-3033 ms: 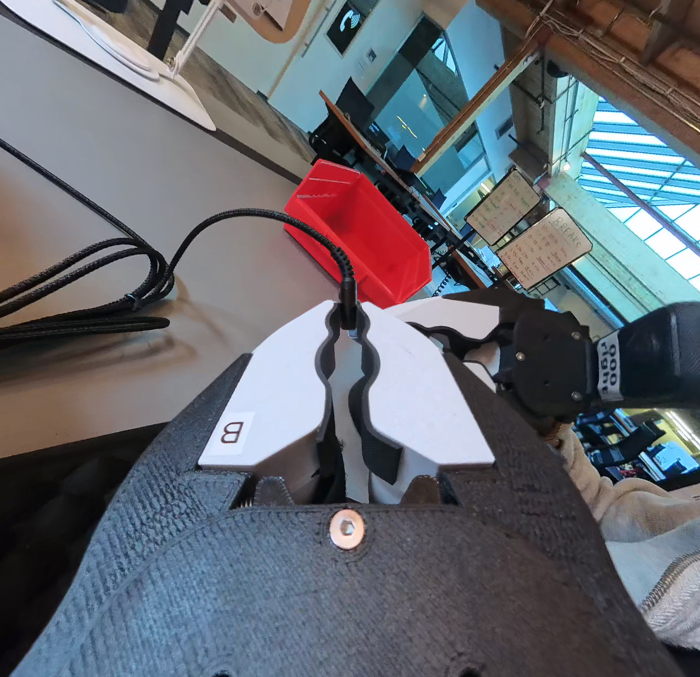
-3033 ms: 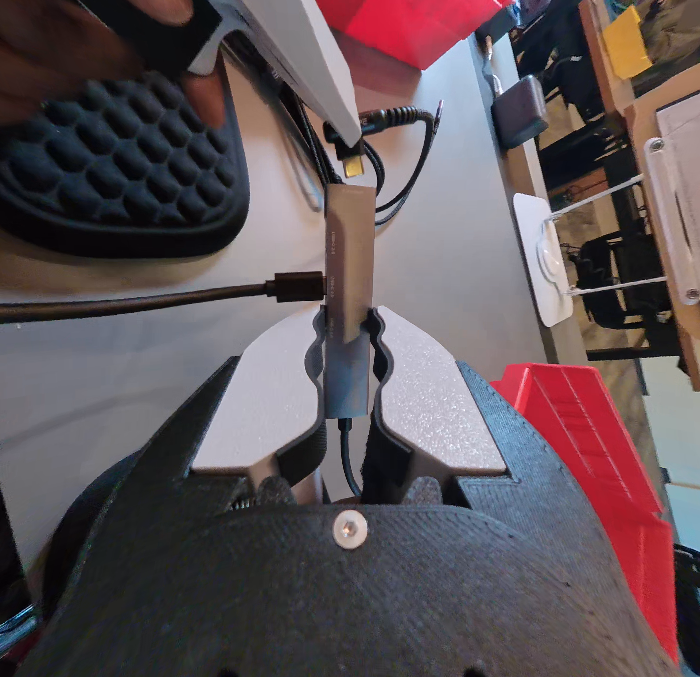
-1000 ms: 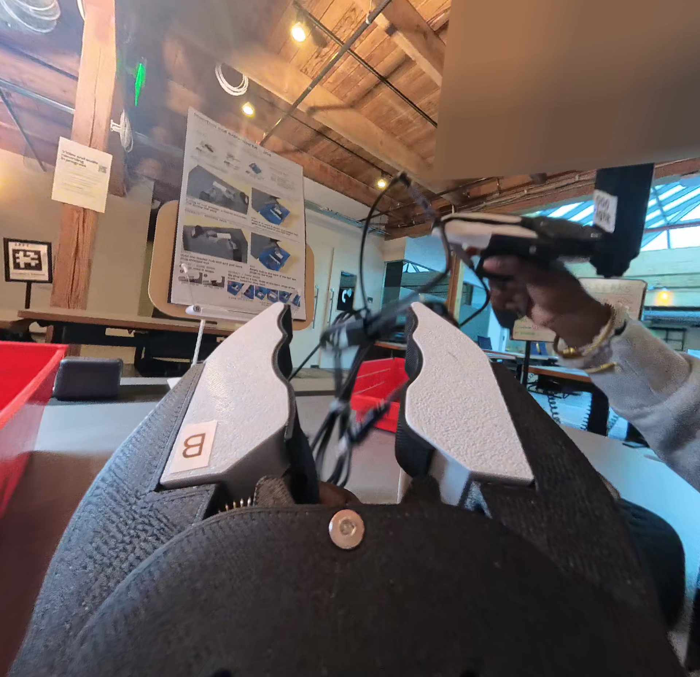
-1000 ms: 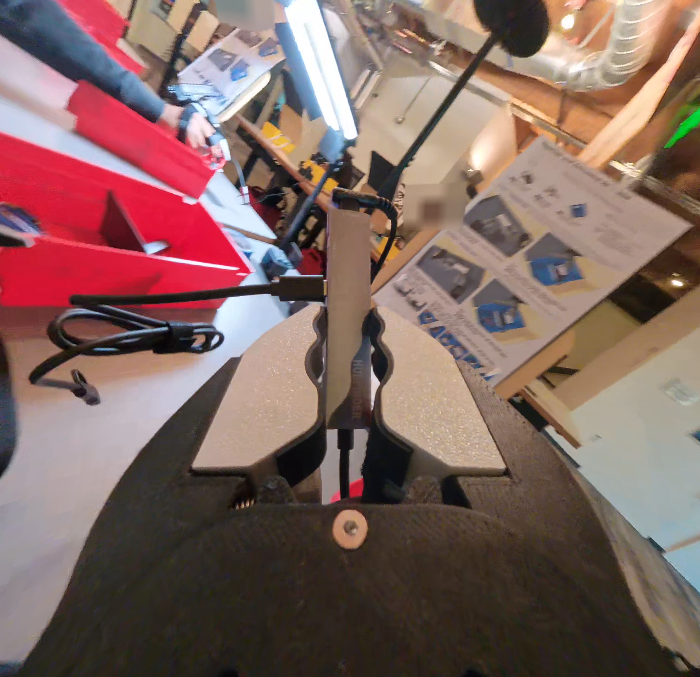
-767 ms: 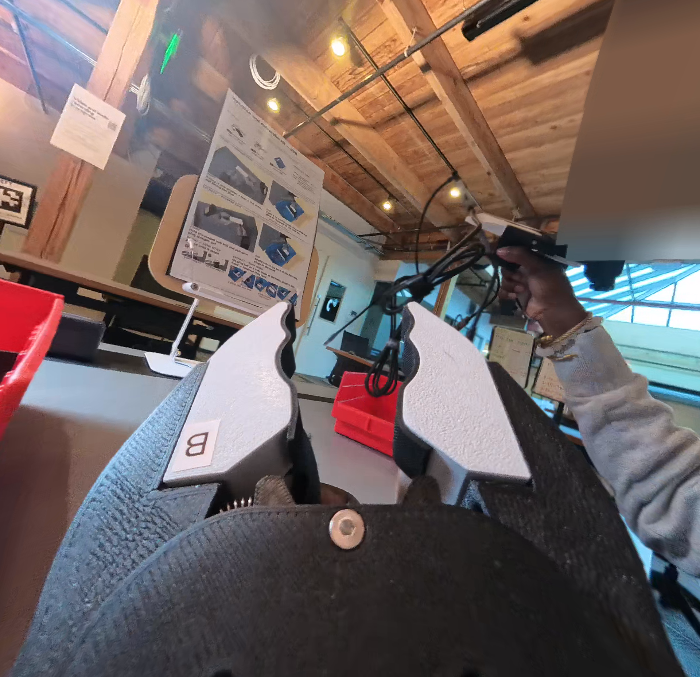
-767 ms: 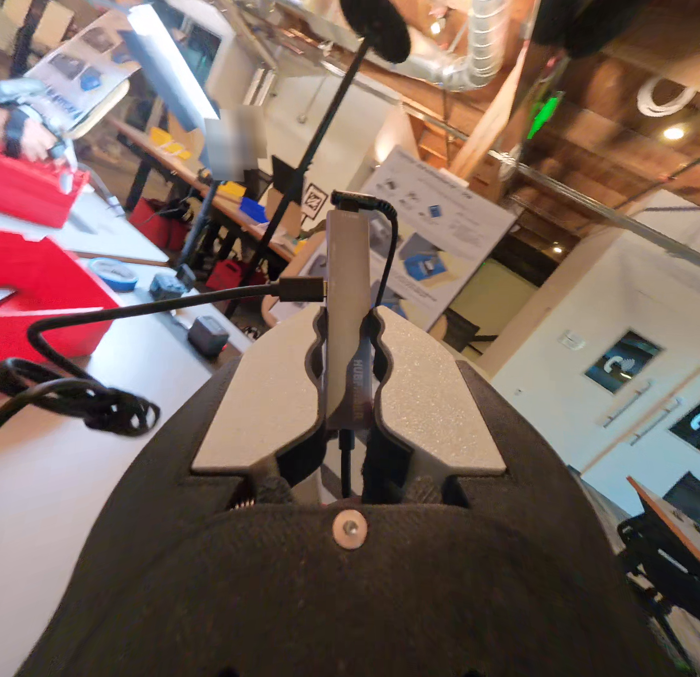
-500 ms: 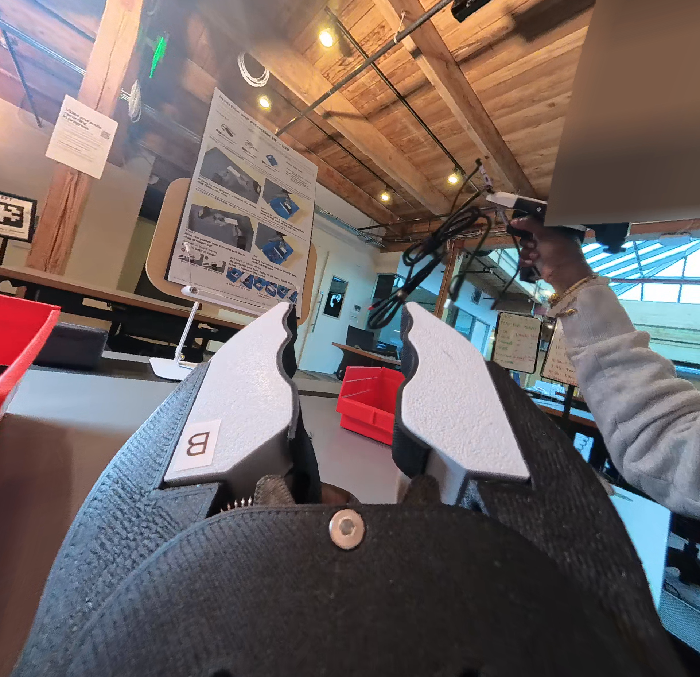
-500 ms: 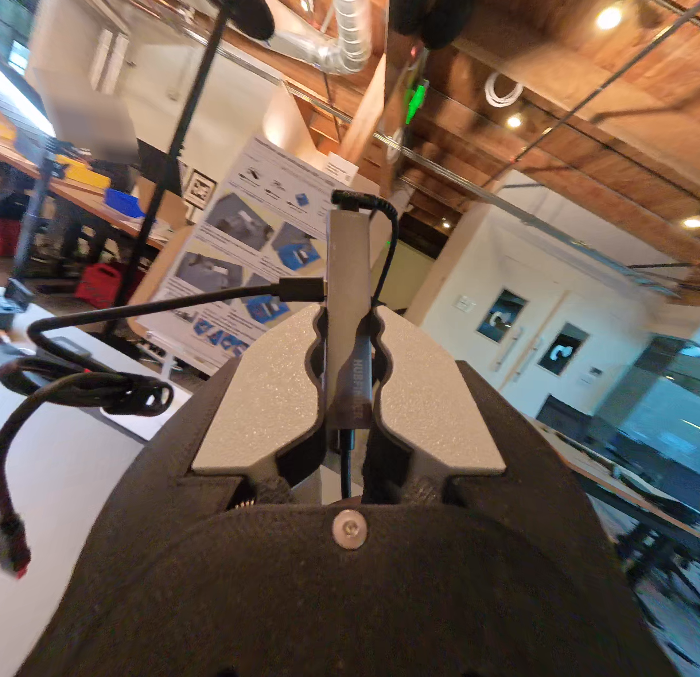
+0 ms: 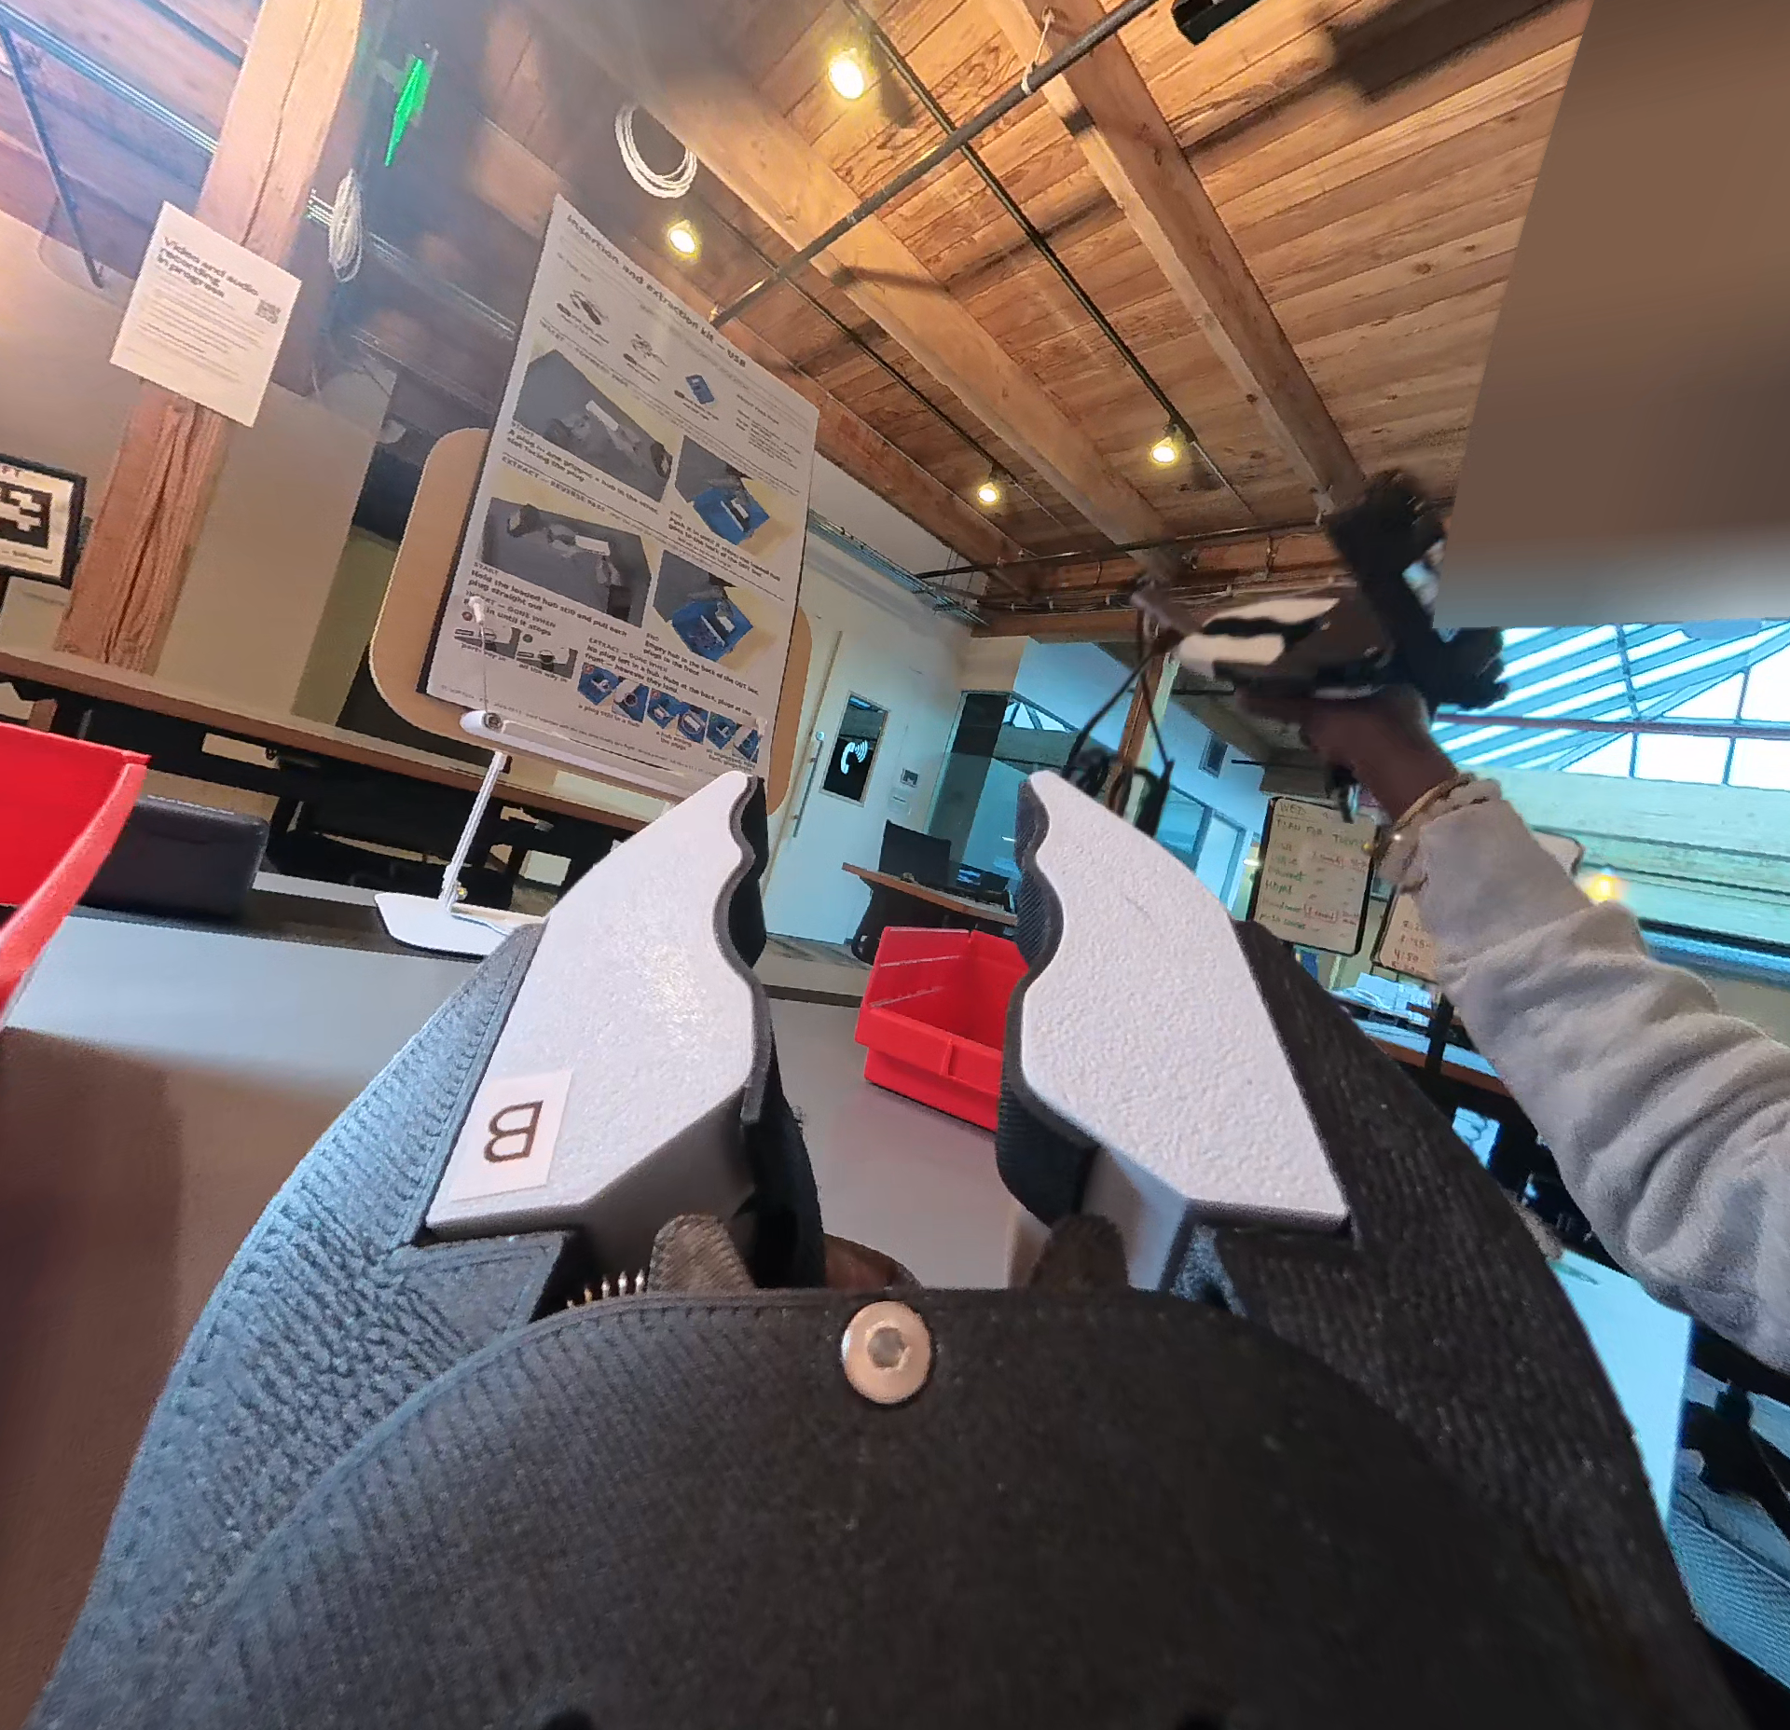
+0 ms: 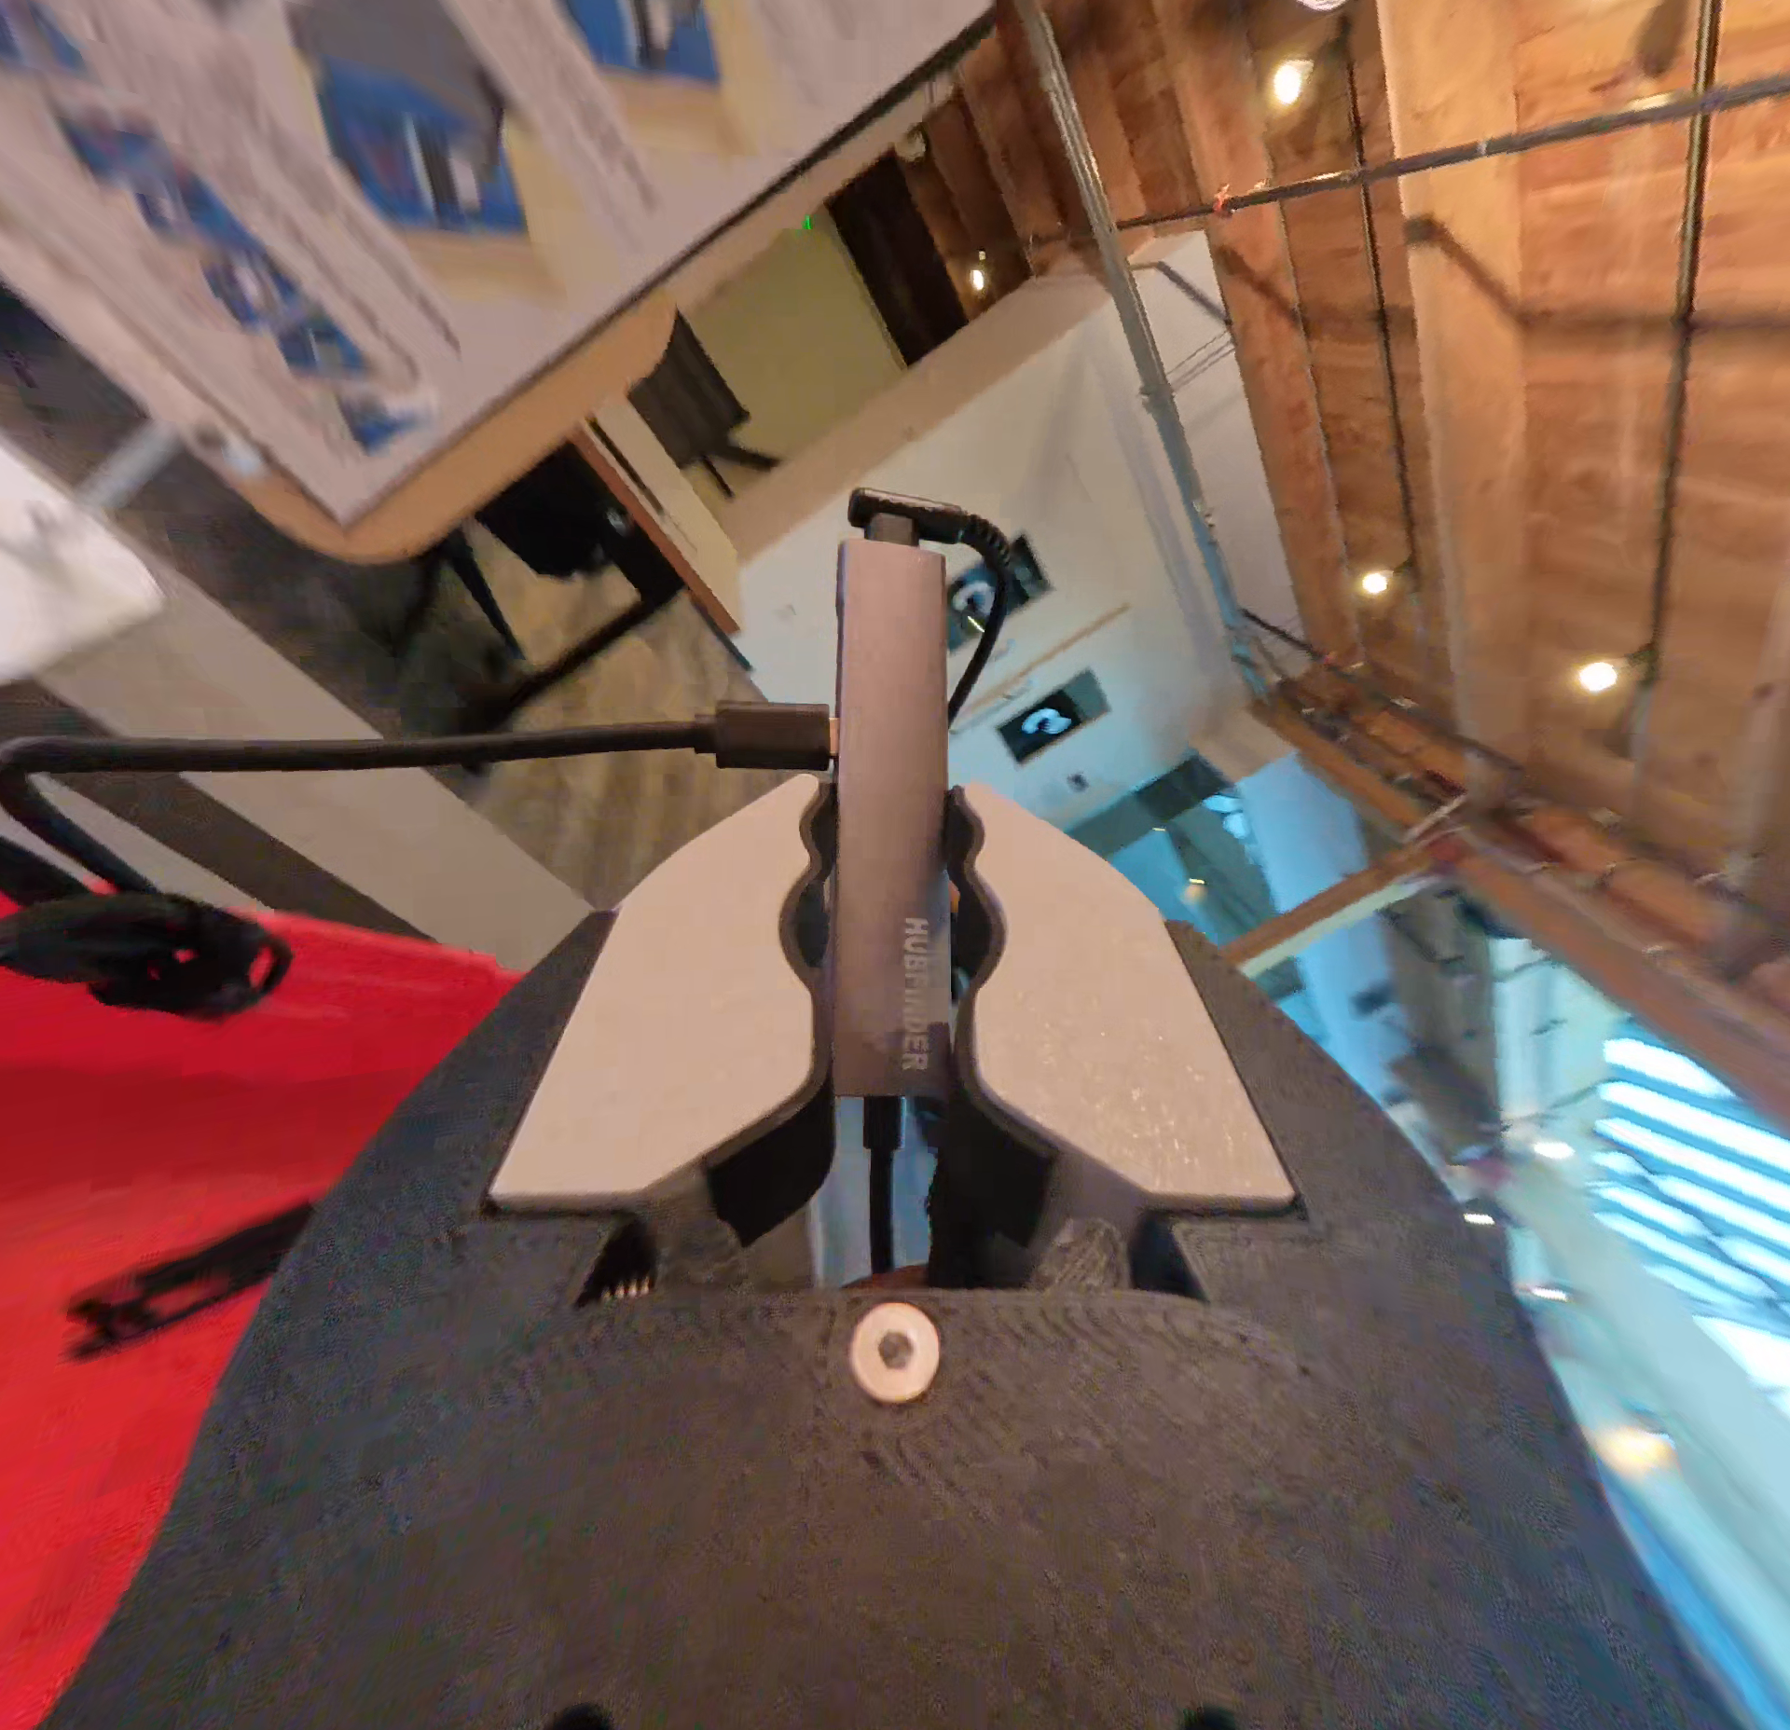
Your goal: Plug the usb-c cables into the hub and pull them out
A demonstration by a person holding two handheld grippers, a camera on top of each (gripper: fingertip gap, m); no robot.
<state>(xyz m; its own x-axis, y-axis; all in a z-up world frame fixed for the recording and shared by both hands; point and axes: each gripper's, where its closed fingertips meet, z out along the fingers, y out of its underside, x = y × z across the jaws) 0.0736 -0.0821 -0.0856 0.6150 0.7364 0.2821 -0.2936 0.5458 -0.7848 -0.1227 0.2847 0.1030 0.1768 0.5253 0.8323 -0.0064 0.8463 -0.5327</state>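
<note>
Now right claw [image 10: 891,802] clamps grey hub [image 10: 889,812], two black cables [image 10: 465,749] plugged in; left claw [image 9: 886,812] apart, empty.

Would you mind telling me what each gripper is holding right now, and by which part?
The right gripper grips the hub by its lower half, cables plugged in. The left gripper is open and holds nothing.

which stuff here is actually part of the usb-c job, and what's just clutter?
Job:
- hub, clamped in right gripper
- side cable, plugged in
- end cable, plugged in
- left gripper, open, empty

Lying about:
- small red bin
- instruction poster
- whiteboard
</note>
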